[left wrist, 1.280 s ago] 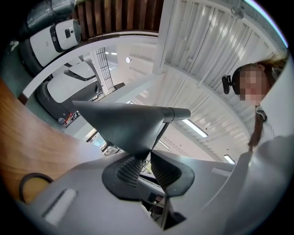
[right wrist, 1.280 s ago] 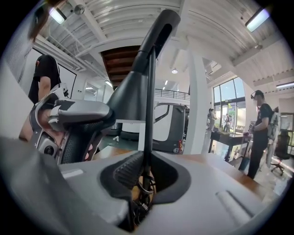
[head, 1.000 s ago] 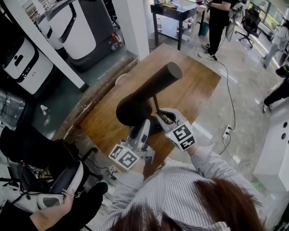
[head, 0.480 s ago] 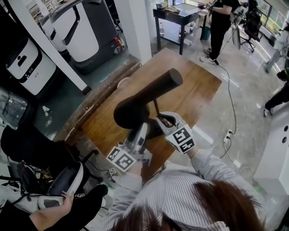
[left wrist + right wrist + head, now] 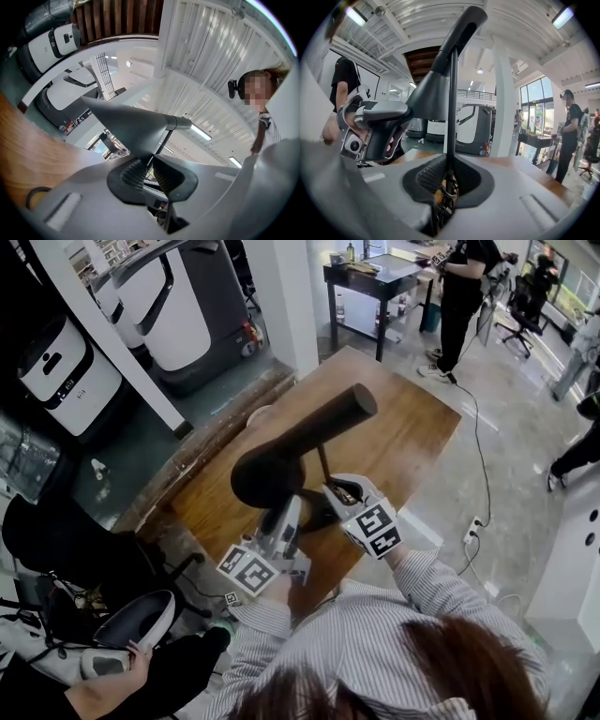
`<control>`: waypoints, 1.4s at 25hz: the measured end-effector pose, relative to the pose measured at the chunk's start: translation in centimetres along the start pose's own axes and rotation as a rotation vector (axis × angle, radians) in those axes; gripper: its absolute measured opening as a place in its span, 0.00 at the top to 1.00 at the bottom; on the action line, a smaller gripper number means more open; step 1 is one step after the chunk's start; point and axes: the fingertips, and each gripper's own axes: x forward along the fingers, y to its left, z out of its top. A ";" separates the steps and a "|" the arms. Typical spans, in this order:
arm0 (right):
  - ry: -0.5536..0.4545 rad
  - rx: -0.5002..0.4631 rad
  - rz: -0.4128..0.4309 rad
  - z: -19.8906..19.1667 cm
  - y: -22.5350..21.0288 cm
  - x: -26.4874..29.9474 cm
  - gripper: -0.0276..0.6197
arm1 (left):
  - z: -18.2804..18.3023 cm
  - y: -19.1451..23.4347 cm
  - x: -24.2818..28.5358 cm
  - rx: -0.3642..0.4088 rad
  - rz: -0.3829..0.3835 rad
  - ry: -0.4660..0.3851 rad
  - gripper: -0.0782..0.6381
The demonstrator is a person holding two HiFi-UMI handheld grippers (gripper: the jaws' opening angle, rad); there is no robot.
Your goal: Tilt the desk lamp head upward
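On the wooden desk [image 5: 403, 437]: the desk lamp head [image 5: 300, 442] sits slanted, flared end low and toward the person, narrow end high and away. Left tongs [image 5: 149, 171] pinch the flared rim from below. Right tongs [image 5: 449, 180] are clamped on the thin lamp stem [image 5: 451, 108], below the head, just beside the left tongs.
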 end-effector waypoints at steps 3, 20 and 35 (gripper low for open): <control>0.006 -0.001 0.003 0.0 0.1 0.1 0.89 | 0.6 0.1 -0.2 0.027 0.004 0.005 0.84; 0.008 0.016 -0.009 0.4 0.0 -0.4 0.89 | 4.0 -0.2 -0.9 0.210 0.027 0.051 0.84; 0.006 0.027 -0.034 -0.2 -0.3 0.7 0.89 | 6.8 0.3 -1.5 0.380 0.065 0.074 0.83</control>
